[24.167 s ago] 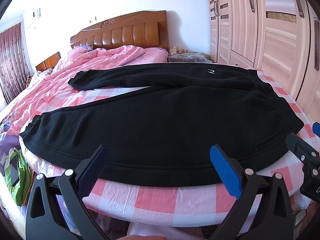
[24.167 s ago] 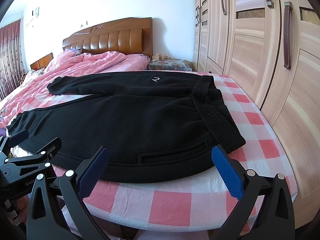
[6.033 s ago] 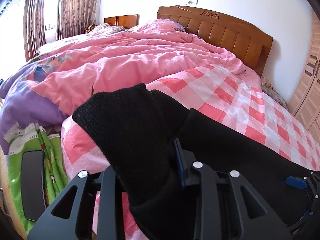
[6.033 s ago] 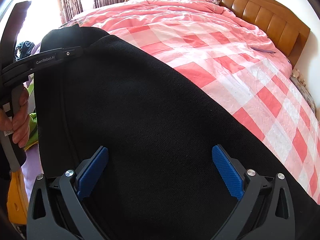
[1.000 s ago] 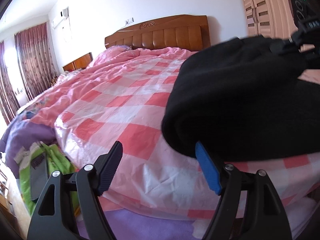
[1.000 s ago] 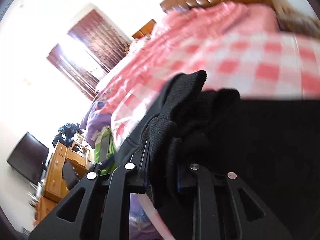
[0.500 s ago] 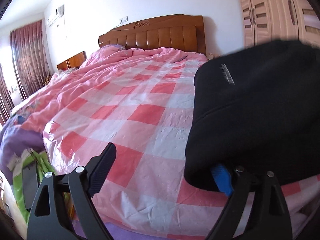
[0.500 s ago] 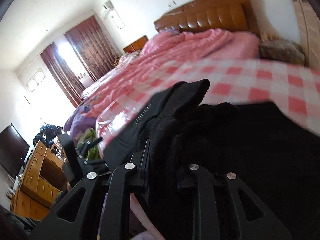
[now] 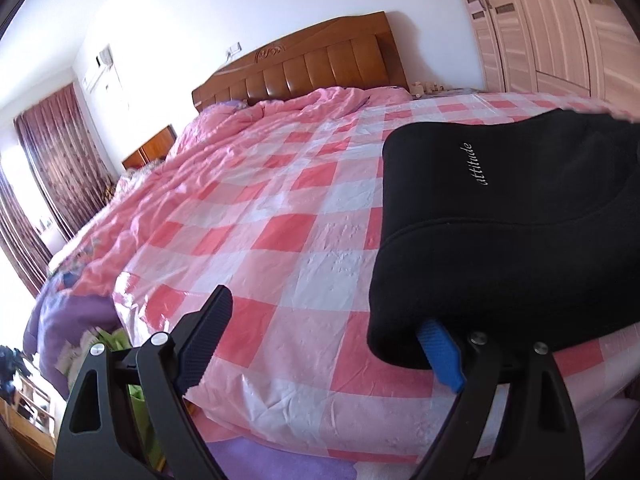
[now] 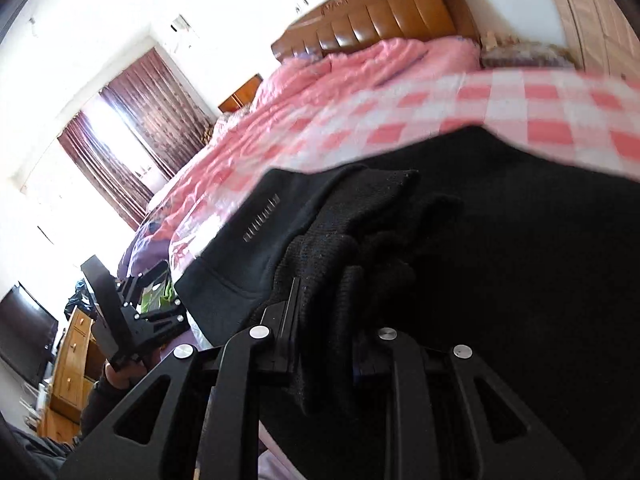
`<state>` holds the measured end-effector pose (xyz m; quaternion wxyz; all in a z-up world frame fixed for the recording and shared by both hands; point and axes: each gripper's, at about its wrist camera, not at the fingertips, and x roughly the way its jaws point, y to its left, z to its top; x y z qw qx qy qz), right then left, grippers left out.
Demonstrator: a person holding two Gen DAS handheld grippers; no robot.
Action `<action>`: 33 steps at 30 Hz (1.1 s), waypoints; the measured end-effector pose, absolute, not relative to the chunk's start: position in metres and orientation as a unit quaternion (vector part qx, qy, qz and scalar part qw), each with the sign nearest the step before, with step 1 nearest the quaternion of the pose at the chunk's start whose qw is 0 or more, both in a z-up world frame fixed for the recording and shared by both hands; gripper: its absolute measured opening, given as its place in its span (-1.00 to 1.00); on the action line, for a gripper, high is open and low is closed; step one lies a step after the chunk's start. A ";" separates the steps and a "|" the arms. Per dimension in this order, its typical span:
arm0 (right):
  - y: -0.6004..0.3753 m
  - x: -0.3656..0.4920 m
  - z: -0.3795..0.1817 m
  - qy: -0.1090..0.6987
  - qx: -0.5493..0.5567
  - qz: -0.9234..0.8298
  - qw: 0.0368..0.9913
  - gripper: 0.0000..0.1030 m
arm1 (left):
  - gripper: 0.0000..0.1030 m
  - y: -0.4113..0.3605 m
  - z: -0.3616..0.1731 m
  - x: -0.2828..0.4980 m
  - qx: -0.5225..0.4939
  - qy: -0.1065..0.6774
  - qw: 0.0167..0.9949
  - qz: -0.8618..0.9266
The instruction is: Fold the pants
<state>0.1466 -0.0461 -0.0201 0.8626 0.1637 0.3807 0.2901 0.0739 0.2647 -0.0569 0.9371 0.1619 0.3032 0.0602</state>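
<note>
The black fleece pants (image 9: 520,220) lie mostly folded on the pink checked bed (image 9: 280,220) (final tidying remains, I judge); right gripper (image 10: 332,320) pinches the cuffs, left gripper (image 9: 320,344) gapes empty.

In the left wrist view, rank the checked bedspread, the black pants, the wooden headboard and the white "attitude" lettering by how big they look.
Largest to smallest as they look:
1. checked bedspread
2. black pants, though they lie nearest the camera, so their look is inflated
3. wooden headboard, far off, so it looks smaller than it is
4. "attitude" lettering

Both wrist cameras low at bed (image 9: 280,216) edge, facing headboard (image 9: 320,68) — right tilted, closer to pants (image 10: 520,260)
</note>
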 end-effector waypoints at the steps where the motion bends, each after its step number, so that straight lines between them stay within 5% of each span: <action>1: -0.048 0.147 -0.016 0.380 0.159 0.290 0.864 -0.60 | 0.72 0.263 -0.058 0.074 0.169 0.305 0.935 0.062; 5: -0.044 0.162 -0.050 0.437 0.154 0.279 0.841 -0.60 | 0.82 0.272 -0.067 0.080 0.146 0.320 0.933 0.069; 20: -0.066 0.158 -0.061 0.438 0.188 0.276 0.835 -0.59 | 0.88 0.264 -0.062 0.070 0.181 0.325 0.926 0.062; 22: -0.069 0.159 -0.063 0.443 0.191 0.274 0.832 -0.24 | 0.89 0.265 -0.057 0.062 0.203 0.331 0.920 0.045; 24: -0.076 0.158 -0.060 0.448 0.197 0.271 0.829 0.34 | 0.89 0.274 -0.047 0.054 0.196 0.343 0.919 0.026; 26: -0.088 0.146 -0.044 0.419 0.207 0.258 0.846 0.65 | 0.89 0.287 -0.022 0.043 0.157 0.327 0.932 0.013; 33: -0.023 0.133 0.008 0.346 0.023 0.238 0.907 0.65 | 0.96 0.257 0.029 0.077 0.042 0.279 0.957 -0.067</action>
